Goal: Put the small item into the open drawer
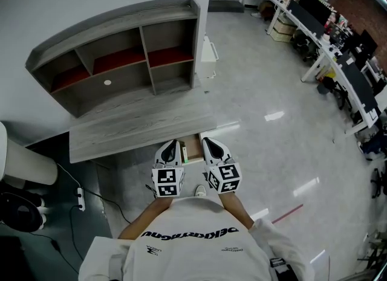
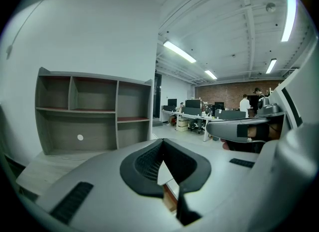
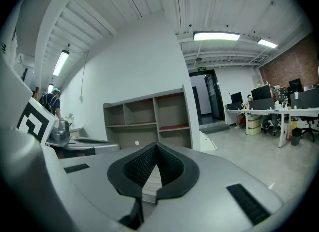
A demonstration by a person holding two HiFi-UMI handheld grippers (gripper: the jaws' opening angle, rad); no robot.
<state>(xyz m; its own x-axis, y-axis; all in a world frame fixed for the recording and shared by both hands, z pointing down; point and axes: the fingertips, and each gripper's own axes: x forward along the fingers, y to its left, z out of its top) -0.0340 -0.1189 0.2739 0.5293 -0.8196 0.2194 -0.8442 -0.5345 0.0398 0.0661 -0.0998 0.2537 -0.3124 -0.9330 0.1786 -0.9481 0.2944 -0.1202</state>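
The left gripper [image 1: 173, 145] and the right gripper [image 1: 207, 142] are both pressed together and empty near the open drawer [image 1: 193, 147], and I cannot tell whether the small item is already inside.

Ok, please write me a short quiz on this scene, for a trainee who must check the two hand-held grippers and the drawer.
1. True or false: the left hand-held gripper stands wide open.
2. What is between the jaws of the right hand-held gripper? A) a cable B) nothing C) a cup
3. Where is the open drawer in the head view?
Key: 1 false; 2 B; 3 under the front edge of the desk, between the two grippers.
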